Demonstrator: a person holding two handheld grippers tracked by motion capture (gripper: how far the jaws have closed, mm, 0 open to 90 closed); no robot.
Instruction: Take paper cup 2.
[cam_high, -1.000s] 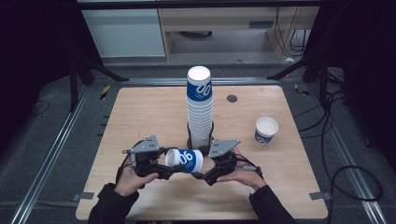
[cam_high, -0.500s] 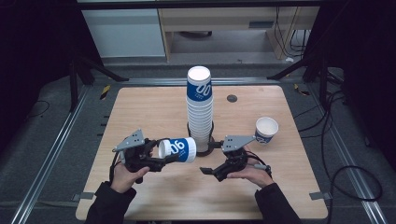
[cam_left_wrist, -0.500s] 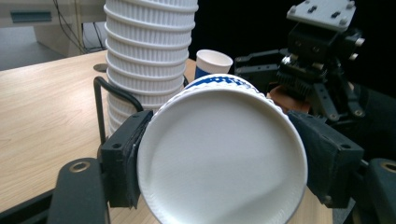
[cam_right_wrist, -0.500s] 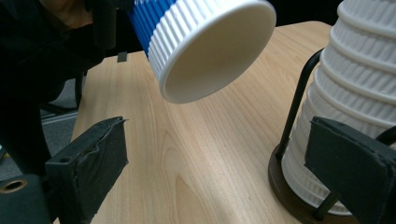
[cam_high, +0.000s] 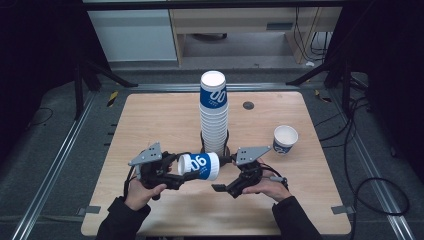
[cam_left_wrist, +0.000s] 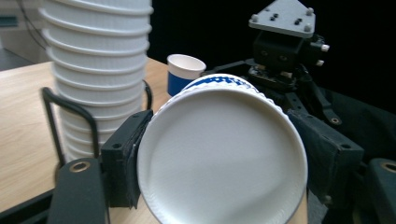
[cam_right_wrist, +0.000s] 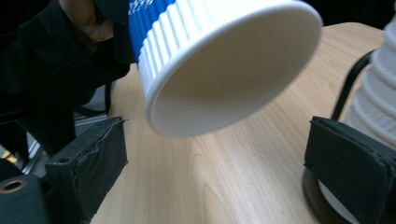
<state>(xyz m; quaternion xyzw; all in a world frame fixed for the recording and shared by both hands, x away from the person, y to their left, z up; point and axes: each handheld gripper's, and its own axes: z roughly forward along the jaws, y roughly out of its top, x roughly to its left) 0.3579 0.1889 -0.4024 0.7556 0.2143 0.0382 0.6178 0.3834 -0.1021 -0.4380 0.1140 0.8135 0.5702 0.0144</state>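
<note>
I see left gripper (cam_high: 175, 170) fingers clamped on paper cup (cam_high: 200, 166), held sideways above the surface (cam_high: 150, 120); right gripper (cam_high: 225, 189) fingers spread, empty.

Top cup of stack (cam_high: 213, 90): white "00"-like mark on blue band.

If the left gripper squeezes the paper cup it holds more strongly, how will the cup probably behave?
The paper cup has thin ribbed walls, so it would probably dent or go oval. It looks empty and light, held sideways by the left gripper alone. Set down on its side, its round tapered body would likely roll in a curve.
</note>
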